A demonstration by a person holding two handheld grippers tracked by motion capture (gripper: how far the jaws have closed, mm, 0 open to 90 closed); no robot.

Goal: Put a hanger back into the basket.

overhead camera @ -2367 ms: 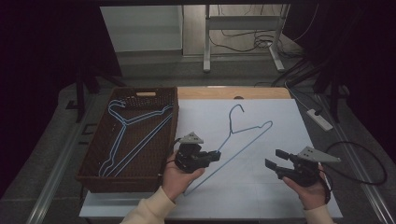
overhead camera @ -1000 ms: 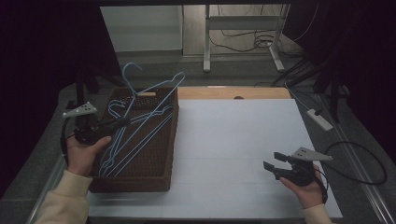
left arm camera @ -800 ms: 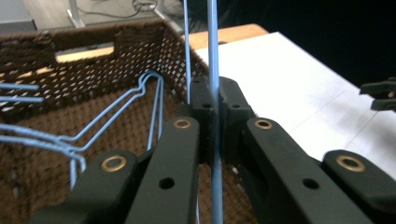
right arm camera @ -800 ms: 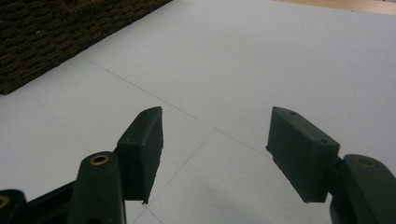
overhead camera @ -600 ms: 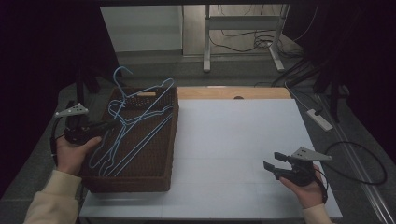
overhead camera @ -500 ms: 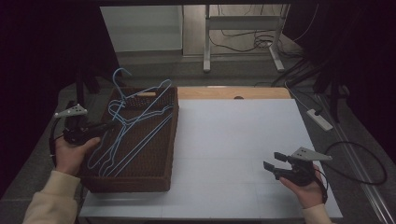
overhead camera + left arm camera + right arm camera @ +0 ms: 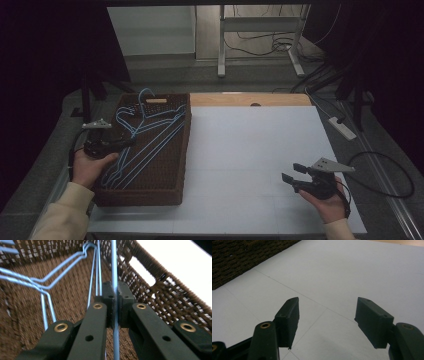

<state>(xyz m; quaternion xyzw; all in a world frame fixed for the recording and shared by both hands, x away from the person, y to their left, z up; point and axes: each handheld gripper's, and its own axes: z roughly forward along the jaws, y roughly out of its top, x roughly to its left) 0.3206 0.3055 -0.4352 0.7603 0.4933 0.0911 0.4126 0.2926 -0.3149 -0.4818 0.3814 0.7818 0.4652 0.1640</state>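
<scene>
at the left, the left gripper (image 7: 122, 143) is clamped tight on the wire of a blue hanger (image 7: 114, 272), which runs straight up between its pads (image 7: 108, 293). the hanger sits over the brown wicker basket (image 7: 175, 165), above other blue hangers (image 7: 150, 125) lying inside it. to the right lies the white table (image 7: 250, 150). at the far right, the right gripper (image 7: 291, 172) hovers over bare table, jaws wide apart with nothing between them.

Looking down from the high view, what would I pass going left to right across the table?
left gripper → blue wire hangers in the wicker basket → bare white table surface → right gripper → white power strip.
</scene>
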